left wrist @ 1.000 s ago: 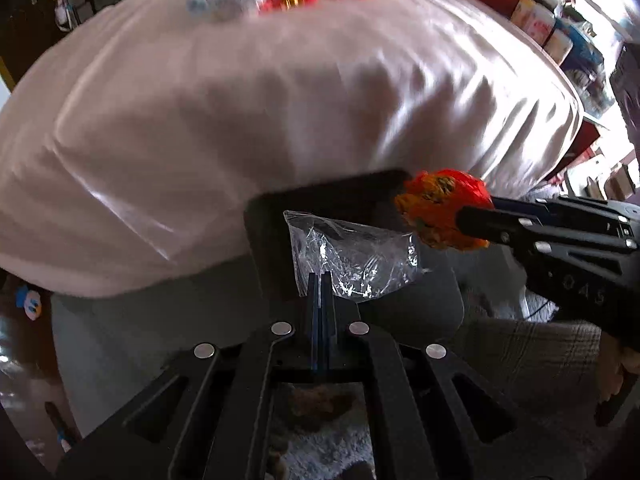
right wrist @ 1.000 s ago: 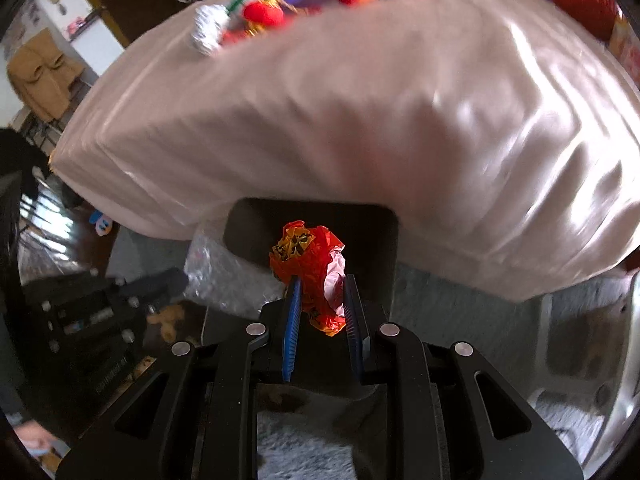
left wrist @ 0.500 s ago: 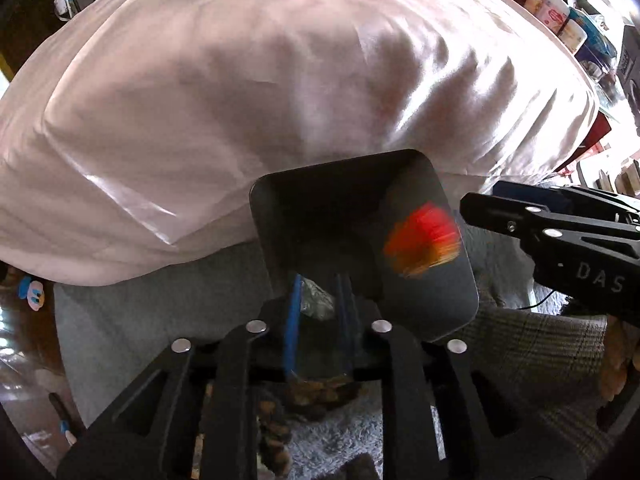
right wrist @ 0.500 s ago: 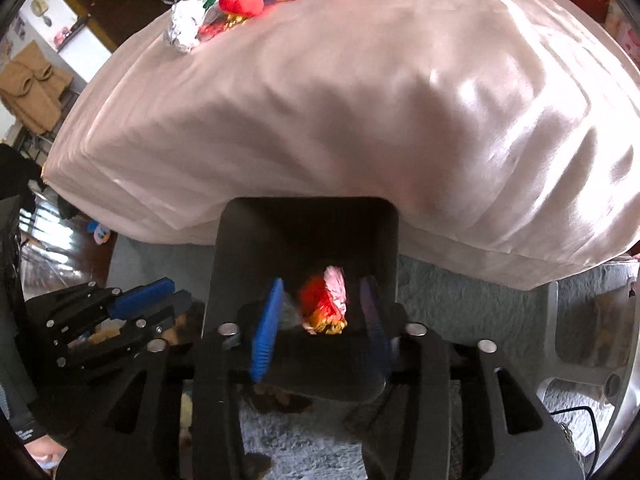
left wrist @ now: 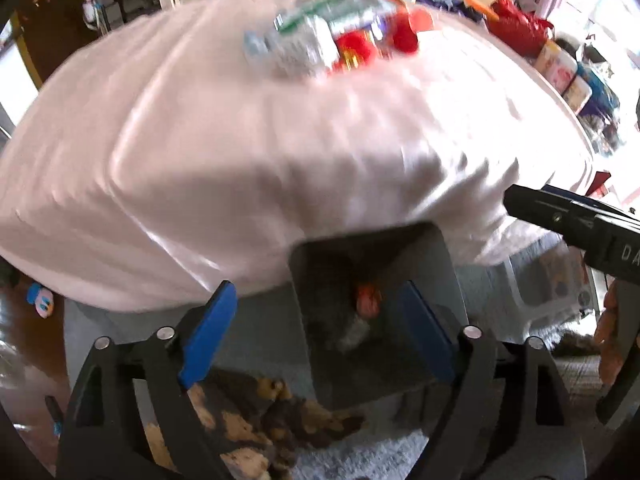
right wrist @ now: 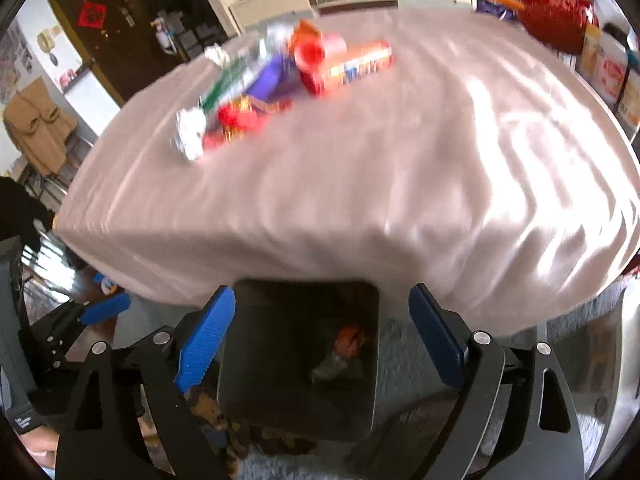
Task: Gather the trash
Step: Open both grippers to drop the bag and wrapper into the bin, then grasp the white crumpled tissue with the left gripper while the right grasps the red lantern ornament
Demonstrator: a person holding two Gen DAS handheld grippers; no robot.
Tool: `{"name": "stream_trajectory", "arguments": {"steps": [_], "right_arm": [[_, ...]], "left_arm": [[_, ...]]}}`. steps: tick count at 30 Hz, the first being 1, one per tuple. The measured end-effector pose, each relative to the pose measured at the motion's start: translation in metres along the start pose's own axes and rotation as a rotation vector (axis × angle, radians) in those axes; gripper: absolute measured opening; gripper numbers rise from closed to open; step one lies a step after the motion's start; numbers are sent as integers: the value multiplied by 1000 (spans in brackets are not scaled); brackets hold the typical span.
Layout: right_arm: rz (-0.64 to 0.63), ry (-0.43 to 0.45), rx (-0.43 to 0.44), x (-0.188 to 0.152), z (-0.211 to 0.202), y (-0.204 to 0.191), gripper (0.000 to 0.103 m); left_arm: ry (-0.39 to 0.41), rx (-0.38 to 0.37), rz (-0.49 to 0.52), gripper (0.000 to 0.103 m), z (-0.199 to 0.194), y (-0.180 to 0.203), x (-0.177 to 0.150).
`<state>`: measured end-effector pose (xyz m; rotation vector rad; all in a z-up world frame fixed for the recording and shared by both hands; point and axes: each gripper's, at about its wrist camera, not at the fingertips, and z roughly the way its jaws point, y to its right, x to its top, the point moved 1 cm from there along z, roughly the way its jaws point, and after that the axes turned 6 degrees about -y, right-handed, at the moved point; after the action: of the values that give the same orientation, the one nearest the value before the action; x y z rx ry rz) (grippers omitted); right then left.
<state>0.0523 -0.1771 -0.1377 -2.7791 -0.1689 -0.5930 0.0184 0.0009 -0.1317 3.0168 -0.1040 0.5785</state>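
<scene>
From the left wrist we see our left tool (left wrist: 316,316) with its jaws opening and nothing between the blue pads (left wrist: 206,332). Below and just beyond it stands the dark bin (left wrist: 448,280), and a red wrapper (left wrist: 368,300) lies inside with a pale scrap beside it. More trash (left wrist: 340,40) sits in a blurred pile well away on the desk (left wrist: 240,160), which is draped in pale cloth. The right tool (left wrist: 520,204) reaches in from the right edge.

From the right wrist we see our right tool (right wrist: 320,332), its jaws opening too and empty. The bin (right wrist: 240,360) sits directly under it, with the red wrapper (right wrist: 350,340) low inside. The pile of trash (right wrist: 280,80) lies far across the desk (right wrist: 400,180). The left tool (right wrist: 100,310) shows at the lower left.
</scene>
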Motion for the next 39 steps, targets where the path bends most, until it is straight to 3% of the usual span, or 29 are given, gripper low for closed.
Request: {"name": "stream_trajectory", "arguments": {"steps": [9, 16, 20, 23, 27, 39], "right_arm": [[-28, 103, -16, 49, -8, -22, 89], [13, 184, 49, 88, -3, -39, 88], [10, 161, 71, 103, 8, -46, 69], [8, 136, 88, 108, 16, -49, 65], [-8, 88, 99, 115, 30, -56, 50], [2, 7, 120, 127, 63, -65, 50]], "left_arm": [[116, 67, 3, 81, -18, -8, 43], [193, 86, -41, 81, -27, -23, 82], [210, 56, -33, 81, -26, -22, 96], [208, 40, -13, 81, -21, -18, 104], [198, 31, 13, 81, -13, -14, 111], [168, 45, 50, 80, 3, -14, 119]]}}
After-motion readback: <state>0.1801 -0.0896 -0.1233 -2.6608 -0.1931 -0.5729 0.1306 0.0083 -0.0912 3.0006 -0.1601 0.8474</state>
